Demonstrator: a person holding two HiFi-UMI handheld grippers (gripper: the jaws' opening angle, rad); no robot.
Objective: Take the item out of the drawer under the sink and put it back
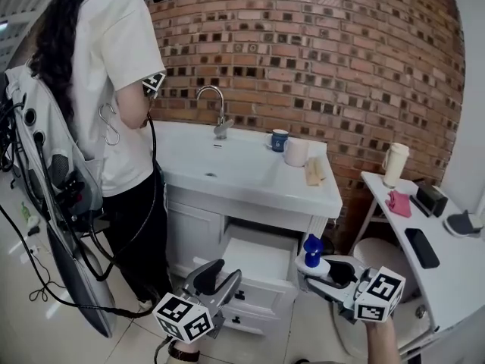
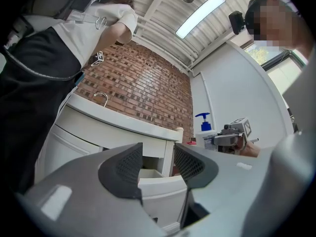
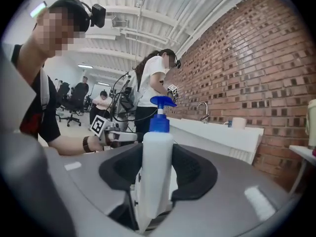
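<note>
Under the white sink [image 1: 227, 174] the drawer [image 1: 258, 258] stands pulled out, and its white front [image 2: 159, 191] fills the left gripper view. A white pump bottle [image 1: 311, 259] with a blue pump head hangs in the air just right of the drawer, held upright by my right gripper [image 1: 313, 270]. In the right gripper view both pads press on the bottle [image 3: 157, 167]. My left gripper [image 1: 217, 277] hovers in front of the drawer, open with nothing between its fingers [image 2: 129, 168]. From there the bottle [image 2: 204, 131] shows at the right.
A person [image 1: 114, 89] stands at the sink's left end, with cables trailing on the floor. A blue mug [image 1: 280, 139] and a white cup [image 1: 296, 152] sit on the counter. At the right, a white side table [image 1: 447, 279] carries a phone [image 1: 421, 247] and a tumbler [image 1: 395, 164].
</note>
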